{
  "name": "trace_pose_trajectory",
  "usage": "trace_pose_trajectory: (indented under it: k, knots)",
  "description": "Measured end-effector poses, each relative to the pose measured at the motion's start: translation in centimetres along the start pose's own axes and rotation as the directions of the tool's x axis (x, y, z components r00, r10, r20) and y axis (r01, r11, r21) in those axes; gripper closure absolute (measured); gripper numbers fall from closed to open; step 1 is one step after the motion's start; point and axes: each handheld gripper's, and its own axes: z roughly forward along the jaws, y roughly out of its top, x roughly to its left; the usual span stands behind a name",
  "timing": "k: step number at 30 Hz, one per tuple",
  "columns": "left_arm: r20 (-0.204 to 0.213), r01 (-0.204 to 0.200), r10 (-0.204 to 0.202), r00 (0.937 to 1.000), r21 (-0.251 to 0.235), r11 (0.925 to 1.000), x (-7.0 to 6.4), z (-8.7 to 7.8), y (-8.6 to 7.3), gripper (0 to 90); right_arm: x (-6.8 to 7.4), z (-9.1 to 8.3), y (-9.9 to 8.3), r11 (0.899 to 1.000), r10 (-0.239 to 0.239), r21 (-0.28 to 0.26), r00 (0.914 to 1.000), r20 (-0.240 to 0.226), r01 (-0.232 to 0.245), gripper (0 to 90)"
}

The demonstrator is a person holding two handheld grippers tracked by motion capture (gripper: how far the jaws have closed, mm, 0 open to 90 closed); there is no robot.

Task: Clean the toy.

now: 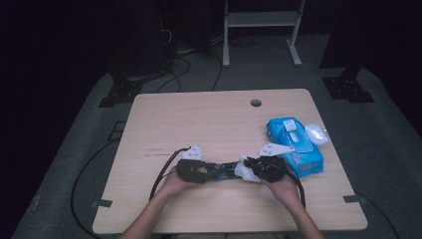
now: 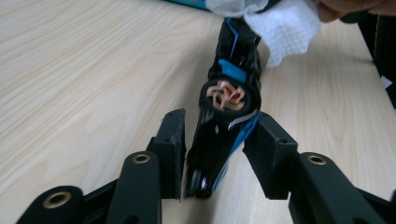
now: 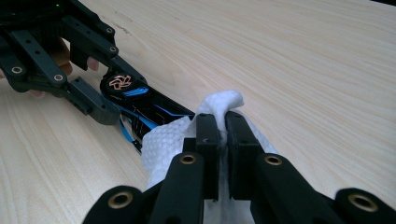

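Left hand-held gripper clamps one end of a black-and-blue gadget lying near the counter's front edge — right hand-held gripper pinches a white wipe over its other end, wipes pack just right.

I see a light wood-grain table with rounded corners and a round cable hole near its far edge. A blue wipes pack lies flat on its right side, with a white oval object just beside the pack's far right corner; I cannot tell what it is. Faint dark marks sit left of centre. Whether the slim black-and-blue object near the front touches the top, I cannot tell.
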Motion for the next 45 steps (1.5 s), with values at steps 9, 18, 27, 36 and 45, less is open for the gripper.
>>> trace_pose_trajectory:
  k: [9,18,27,36,45]
  knots:
    - [0.008,-0.067,0.067,0.9977,-0.008,0.9977,0.5,-0.2,0.0,62.1,0.2,0.5,0.4,1.0,-0.008,0.002,0.9997,0.021,0.008,84.8]
    - [0.022,-0.065,0.065,0.9977,0.016,0.9978,1.9,-0.5,0.8,60.4,0.0,1.2,0.7,1.0,0.027,-0.013,0.9996,0.008,-0.027,84.8]
    - [0.035,0.037,-0.036,0.9987,-0.008,0.9993,2.3,-1.8,1.0,45.5,0.3,1.1,0.5,1.0,-0.001,-0.019,0.9999,0.016,0.001,84.8]
    - [0.061,0.187,-0.182,0.9814,-0.084,0.9788,3.5,-2.4,1.0,43.2,0.3,1.2,0.4,1.0,-0.002,-0.028,0.9998,0.018,0.002,84.9]
    - [0.056,0.244,-0.241,0.9689,-0.069,0.9672,3.7,-2.1,1.0,42.9,0.3,1.2,0.3,0.999,-0.009,-0.033,0.9998,0.017,0.009,84.8]
